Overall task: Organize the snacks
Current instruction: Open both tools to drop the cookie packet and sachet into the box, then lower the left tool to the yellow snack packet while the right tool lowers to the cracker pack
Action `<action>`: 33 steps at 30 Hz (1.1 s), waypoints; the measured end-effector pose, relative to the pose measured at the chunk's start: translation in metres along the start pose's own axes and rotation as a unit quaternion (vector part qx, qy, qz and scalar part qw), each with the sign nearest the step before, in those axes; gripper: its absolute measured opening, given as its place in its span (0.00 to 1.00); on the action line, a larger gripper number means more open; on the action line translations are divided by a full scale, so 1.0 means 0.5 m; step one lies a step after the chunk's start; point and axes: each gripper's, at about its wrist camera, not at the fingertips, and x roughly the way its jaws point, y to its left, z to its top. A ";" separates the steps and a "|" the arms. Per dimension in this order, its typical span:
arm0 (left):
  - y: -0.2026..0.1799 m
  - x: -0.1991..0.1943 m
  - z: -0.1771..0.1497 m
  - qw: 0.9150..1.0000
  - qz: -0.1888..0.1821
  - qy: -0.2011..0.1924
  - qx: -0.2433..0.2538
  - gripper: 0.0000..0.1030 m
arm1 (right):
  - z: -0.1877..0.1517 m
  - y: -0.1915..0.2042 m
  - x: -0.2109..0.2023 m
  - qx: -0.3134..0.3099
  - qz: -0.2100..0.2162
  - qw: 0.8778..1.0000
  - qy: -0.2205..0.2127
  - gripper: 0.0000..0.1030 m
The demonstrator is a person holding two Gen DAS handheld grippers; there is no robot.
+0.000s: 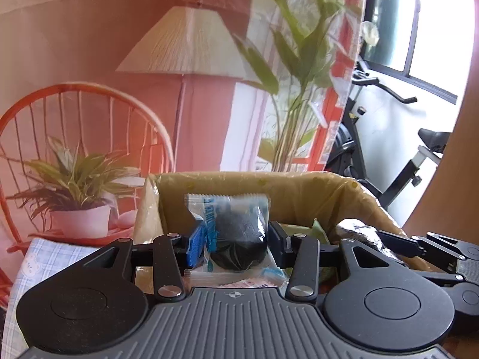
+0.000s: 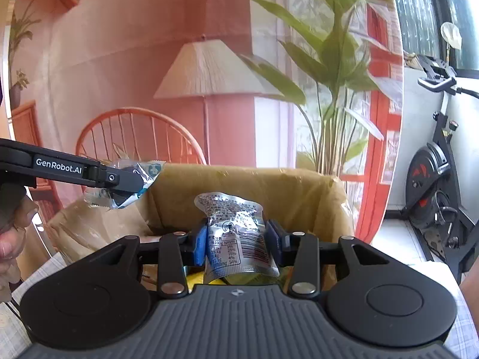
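Observation:
My left gripper (image 1: pixel 236 240) is shut on a clear, blue-printed packet (image 1: pixel 236 224) with a dark round snack inside. It holds the packet upright over the near side of a cardboard box lined with a yellowish bag (image 1: pixel 299 188). My right gripper (image 2: pixel 236 242) is shut on a silver foil packet (image 2: pixel 236 230), also above the box (image 2: pixel 284 191). In the right wrist view the left gripper (image 2: pixel 131 182) reaches in from the left with its packet (image 2: pixel 149 169) at the box's left rim. In the left wrist view the right gripper (image 1: pixel 386 239) enters from the right with the silver packet (image 1: pixel 356 229).
Other wrapped snacks lie inside the box, among them a green one (image 1: pixel 318 230) and a yellow one (image 2: pixel 196 278). A checked cloth (image 1: pixel 51 257) covers the table. A printed backdrop of a lamp, a chair and plants stands behind. An exercise bike (image 2: pixel 434 179) is at the right. A hand (image 2: pixel 12 239) shows at the left edge.

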 end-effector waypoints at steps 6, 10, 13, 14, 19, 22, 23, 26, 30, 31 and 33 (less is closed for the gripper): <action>0.007 -0.020 -0.005 1.000 -0.007 -0.007 -0.001 0.66 | -0.007 0.008 -0.006 -0.011 -0.008 1.000 0.000 0.59; 0.002 -0.050 -0.007 1.000 -0.009 -0.012 0.012 0.67 | -0.005 0.014 -0.026 -0.009 -0.007 1.000 -0.008 0.65; 0.003 -0.084 -0.009 1.000 -0.009 -0.017 0.019 0.72 | -0.005 0.023 -0.049 -0.015 -0.006 1.000 -0.014 0.68; 0.004 -0.097 -0.010 1.000 -0.007 -0.018 0.021 0.73 | -0.005 0.027 -0.056 -0.016 -0.005 1.000 -0.016 0.70; 0.016 -0.161 -0.018 0.999 0.001 -0.020 0.025 0.76 | -0.019 0.040 -0.106 -0.012 0.002 1.000 -0.028 0.72; 0.029 -0.205 -0.036 1.000 0.005 -0.022 0.022 0.82 | -0.032 0.046 -0.137 -0.006 0.006 0.999 -0.036 0.73; 0.034 -0.219 -0.046 1.000 0.007 -0.022 0.019 0.82 | -0.038 0.048 -0.148 -0.005 0.006 0.999 -0.039 0.73; 0.051 -0.243 -0.076 1.000 0.014 -0.009 0.004 0.83 | -0.061 0.055 -0.174 0.000 0.007 0.999 -0.043 0.73; 0.085 -0.261 -0.140 0.999 0.018 0.014 -0.035 0.83 | -0.104 0.063 -0.197 0.005 0.005 0.999 -0.037 0.73; 0.095 -0.263 -0.161 0.998 0.022 0.022 -0.047 0.83 | -0.116 0.064 -0.200 0.007 0.005 0.999 -0.035 0.73; 0.115 -0.261 -0.209 0.996 0.030 0.044 -0.076 0.83 | -0.146 0.067 -0.207 0.012 0.004 1.000 -0.027 0.73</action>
